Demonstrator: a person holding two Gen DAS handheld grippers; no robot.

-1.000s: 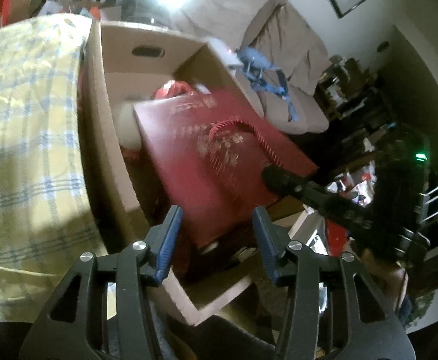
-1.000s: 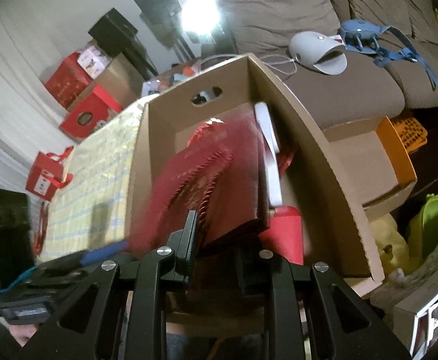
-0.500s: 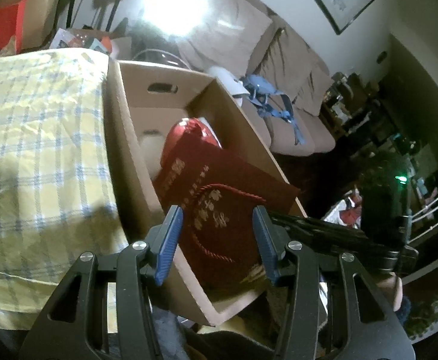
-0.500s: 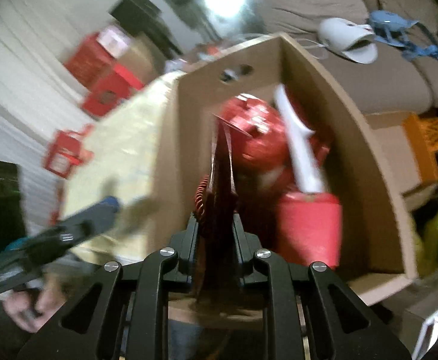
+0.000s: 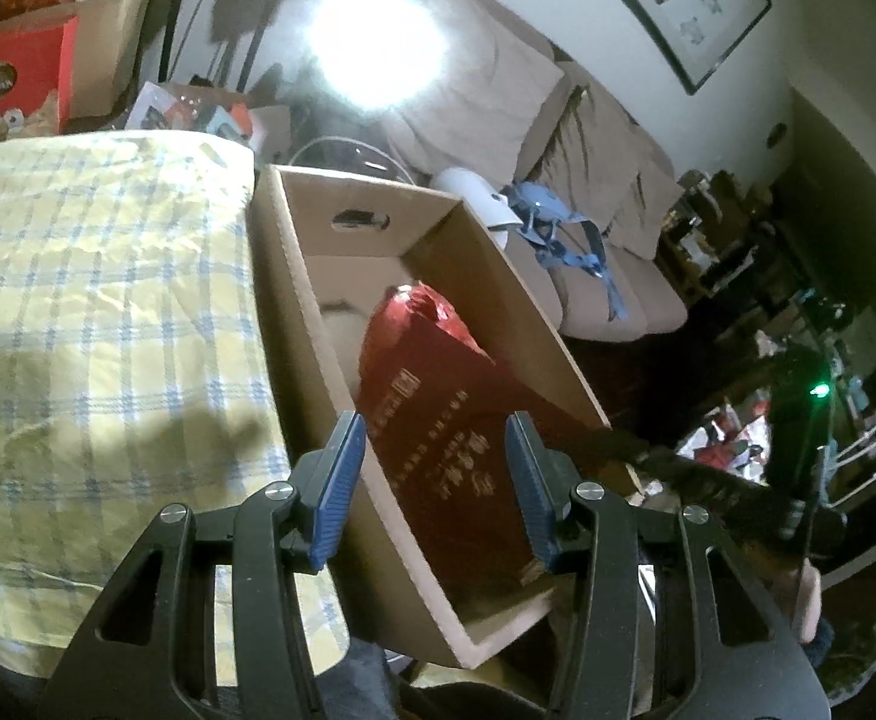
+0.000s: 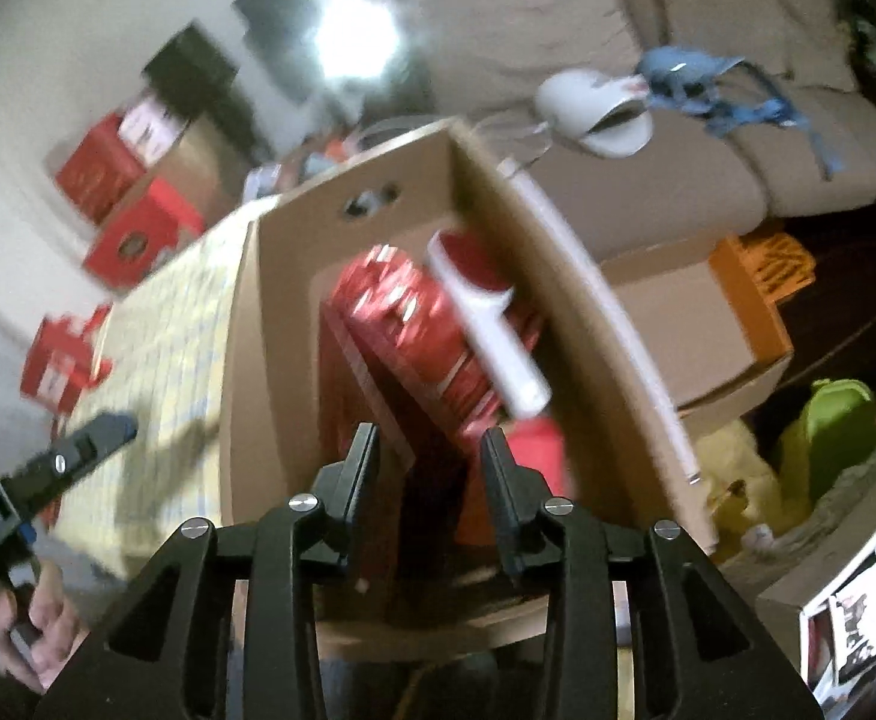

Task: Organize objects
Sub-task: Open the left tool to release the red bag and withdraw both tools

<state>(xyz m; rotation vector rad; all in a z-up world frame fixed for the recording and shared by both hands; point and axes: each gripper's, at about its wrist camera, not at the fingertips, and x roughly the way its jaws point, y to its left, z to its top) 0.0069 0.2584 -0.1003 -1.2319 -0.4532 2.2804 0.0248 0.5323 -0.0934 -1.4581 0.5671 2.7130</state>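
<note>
A dark red gift bag (image 5: 450,420) with gold print lies slanted inside the open cardboard box (image 5: 294,312). More red packages (image 6: 414,324) and a white flat piece (image 6: 492,336) are in the box behind it. My right gripper (image 6: 429,468) hangs over the box's near end. Its jaws are opening, and the bag's upper edge (image 6: 432,492) stands loose between them without the pads pressing on it. My left gripper (image 5: 435,462) is open above the box's near left wall, blue pads (image 5: 339,480) apart and nothing held. The left gripper (image 6: 96,432) also shows at the left of the right wrist view.
A yellow plaid cloth (image 5: 90,312) covers the surface left of the box. A beige sofa (image 5: 558,150) with a white object (image 6: 594,114) and blue straps (image 5: 564,234) lies beyond. Red boxes (image 6: 132,204) stand at back left. An orange-lined carton (image 6: 708,312) and a green item (image 6: 828,438) sit on the right.
The right jaws, shut on the bag's edge before, have parted. The bag has sunk from above the box down into it. The left gripper has drawn back and up.
</note>
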